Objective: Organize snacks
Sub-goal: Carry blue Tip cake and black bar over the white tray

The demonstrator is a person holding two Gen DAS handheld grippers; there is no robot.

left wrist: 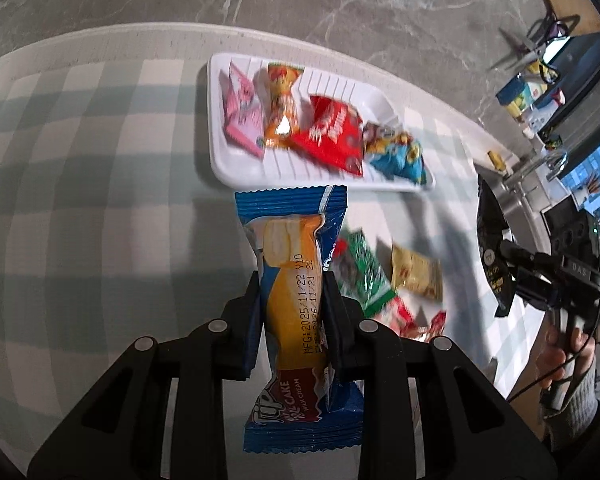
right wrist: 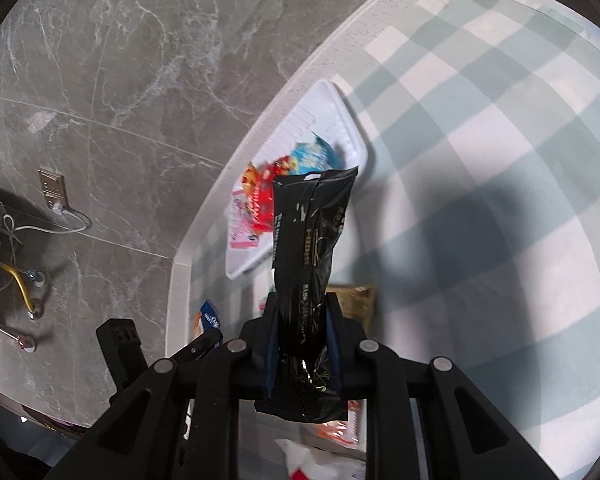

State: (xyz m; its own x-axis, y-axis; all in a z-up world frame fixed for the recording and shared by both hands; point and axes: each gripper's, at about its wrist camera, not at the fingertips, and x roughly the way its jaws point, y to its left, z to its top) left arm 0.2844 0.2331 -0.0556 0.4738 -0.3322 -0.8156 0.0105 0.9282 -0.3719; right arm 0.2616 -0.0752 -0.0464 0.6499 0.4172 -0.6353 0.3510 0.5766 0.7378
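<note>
Two snacks ride above the table at once: the left tool is clamped on a blue-and-orange foil roll-cake packet, the right tool on a long glossy black foil snack pouch; each packet stands lengthwise between the jaws, its long axis running forward, away from the camera, its far end free; the white ribbed plastic tray lies straight ahead of the left tool and just beyond the roll-cake's tip, already carrying pink, orange, red and blue packets in a row; from the right wrist the tray sits ahead and slightly left, partly hidden by the pouch; the left hand looks the nearer to it, so its packet seems likelier to land first; loose green and gold packets lie on the table between the tools; the table wears a pale green-and-white checked cloth; beyond its edge, grey marble-look floor tiles
</note>
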